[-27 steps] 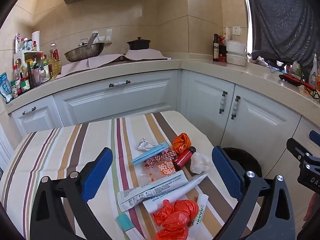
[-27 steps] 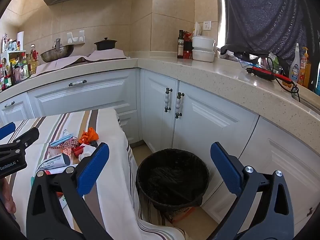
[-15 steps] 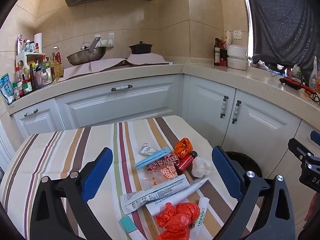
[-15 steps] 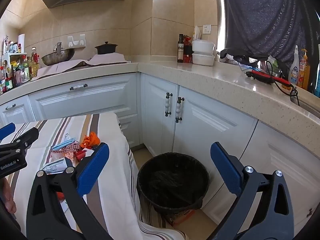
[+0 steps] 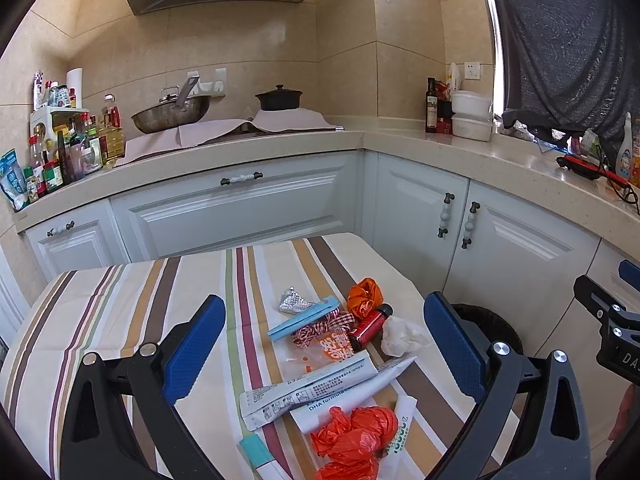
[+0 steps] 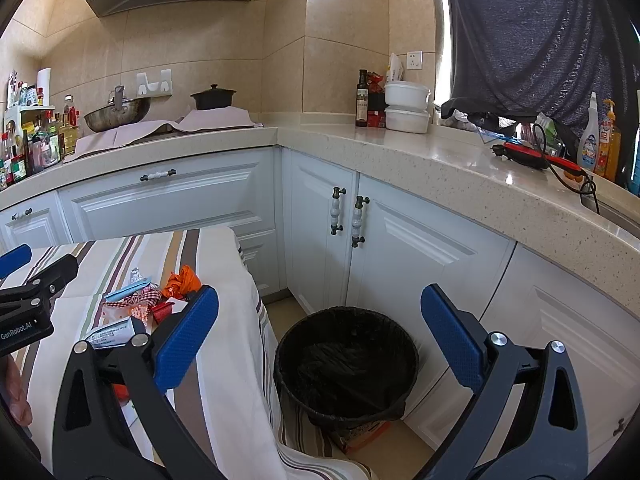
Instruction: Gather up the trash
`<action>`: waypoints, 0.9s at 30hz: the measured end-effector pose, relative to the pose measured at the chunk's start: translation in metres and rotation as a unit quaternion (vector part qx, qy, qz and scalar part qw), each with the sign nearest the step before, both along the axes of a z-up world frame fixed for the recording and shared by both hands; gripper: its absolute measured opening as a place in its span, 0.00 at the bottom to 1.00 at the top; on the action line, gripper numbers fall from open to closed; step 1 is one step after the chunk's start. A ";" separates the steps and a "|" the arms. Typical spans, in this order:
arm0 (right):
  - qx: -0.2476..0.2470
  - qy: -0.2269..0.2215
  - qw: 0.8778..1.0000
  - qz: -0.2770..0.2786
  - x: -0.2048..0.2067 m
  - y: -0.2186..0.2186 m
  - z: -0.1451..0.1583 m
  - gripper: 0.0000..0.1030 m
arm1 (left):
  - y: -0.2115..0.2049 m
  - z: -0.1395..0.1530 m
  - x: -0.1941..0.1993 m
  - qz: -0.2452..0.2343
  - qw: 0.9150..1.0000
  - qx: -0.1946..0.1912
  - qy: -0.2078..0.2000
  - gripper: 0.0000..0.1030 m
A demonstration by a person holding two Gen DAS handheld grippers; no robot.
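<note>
The orange bag [image 5: 352, 440] is cut off at 6 o'clock. The bin [image 6: 347, 364] is partly hidden at 3 o'clock. Left gripper [image 5: 324, 344] and right gripper [image 6: 320, 332] are spread wide, nothing held.

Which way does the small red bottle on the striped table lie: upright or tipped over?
Tipped over: the small red bottle lies on its side on the table, black cap pointing away.

Lower edge cuts off the red bag [image 5: 352, 444].

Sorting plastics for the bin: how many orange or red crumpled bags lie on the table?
2. One orange bag at the pile's far end beside the red bottle; one red bag at the near edge. More may be hidden beneath.
</note>
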State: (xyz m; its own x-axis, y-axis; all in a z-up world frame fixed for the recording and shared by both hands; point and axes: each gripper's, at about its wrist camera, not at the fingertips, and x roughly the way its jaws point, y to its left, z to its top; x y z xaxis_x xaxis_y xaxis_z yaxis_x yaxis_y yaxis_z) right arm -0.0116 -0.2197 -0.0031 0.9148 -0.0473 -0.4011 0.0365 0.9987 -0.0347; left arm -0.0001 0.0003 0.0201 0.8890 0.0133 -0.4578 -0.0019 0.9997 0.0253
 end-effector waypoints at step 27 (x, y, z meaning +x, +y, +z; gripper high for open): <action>0.000 -0.001 1.000 -0.001 0.000 0.001 0.000 0.96 | 0.004 -0.010 -0.004 0.000 1.000 -0.003 -0.005 0.94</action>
